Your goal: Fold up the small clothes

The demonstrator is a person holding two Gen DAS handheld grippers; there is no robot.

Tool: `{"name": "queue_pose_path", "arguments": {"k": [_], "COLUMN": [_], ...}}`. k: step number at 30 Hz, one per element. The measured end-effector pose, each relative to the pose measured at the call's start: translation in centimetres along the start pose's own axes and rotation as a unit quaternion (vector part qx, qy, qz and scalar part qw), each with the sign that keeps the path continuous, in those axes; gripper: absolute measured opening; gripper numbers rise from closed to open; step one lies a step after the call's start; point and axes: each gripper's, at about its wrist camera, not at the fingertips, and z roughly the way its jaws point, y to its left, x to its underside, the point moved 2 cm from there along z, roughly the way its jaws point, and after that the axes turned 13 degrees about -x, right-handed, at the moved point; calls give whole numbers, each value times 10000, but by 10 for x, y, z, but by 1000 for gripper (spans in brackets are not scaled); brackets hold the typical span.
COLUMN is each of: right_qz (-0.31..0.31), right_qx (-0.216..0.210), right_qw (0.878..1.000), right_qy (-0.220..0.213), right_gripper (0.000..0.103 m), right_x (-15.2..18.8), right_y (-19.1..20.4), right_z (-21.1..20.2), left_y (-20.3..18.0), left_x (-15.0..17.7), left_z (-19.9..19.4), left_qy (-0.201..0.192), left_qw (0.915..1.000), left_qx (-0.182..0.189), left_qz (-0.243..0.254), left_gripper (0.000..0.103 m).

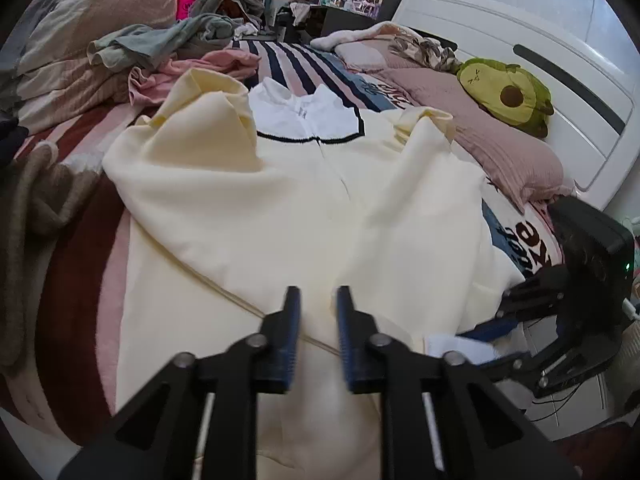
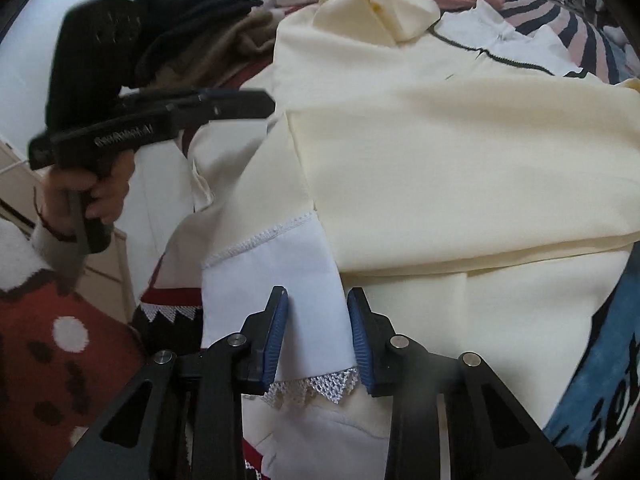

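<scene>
A cream garment (image 1: pixel 300 208) with a white collar (image 1: pixel 308 116) edged in dark trim lies spread on the bed, seen too in the right wrist view (image 2: pixel 440 160). My left gripper (image 1: pixel 318 296) hovers over its near hem, jaws a little apart with no cloth pinched between them. At the garment's near corner, a white lining strip (image 2: pixel 276 264) with a lace edge (image 2: pixel 316 388) lies flat between the fingers of my right gripper (image 2: pixel 318 300), whose pads stand apart at its sides. The right gripper (image 1: pixel 500 320) shows at the left view's right edge. The left gripper (image 2: pixel 268 104) reaches in from the left.
An avocado plush (image 1: pixel 508 96) rests on a pink pillow (image 1: pixel 480 144) by the white headboard (image 1: pixel 520 20). Piled clothes (image 1: pixel 160 44) lie at the bed's far left, a brown cloth (image 1: pixel 36 200) at its left edge. A hand (image 2: pixel 104 192) grips the left tool; dark clothes (image 2: pixel 180 40) behind.
</scene>
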Motion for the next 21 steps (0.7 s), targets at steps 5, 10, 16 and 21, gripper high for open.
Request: {"name": "queue_pose_path", "arguments": {"k": [5,10,16,21], "right_qz": [-152,-417,-595,-634], "right_qx": [117,706,1476,1739], "right_qw": [9998,9963,9860,9812], "right_qy": [78,-241,-492,-543], "right_gripper": [3,0,0,0], "right_x": [-4,-27,-57,-75], "right_y": [5,6,-5,-17], "right_z": [1,-24,-54,-61], "left_y": [3,9,17,20], "left_x": [-2,-4,-6,-7], "left_z": [-6,-9,-10,-8], "left_qy": [-106,-166,-213,-212], "left_qw": [9999,9997,9995,9994], "left_qx": [-69,-132,-184,-226], "left_qz": [-13,-79,-165,-184], "left_gripper": [28,32,33,33]}}
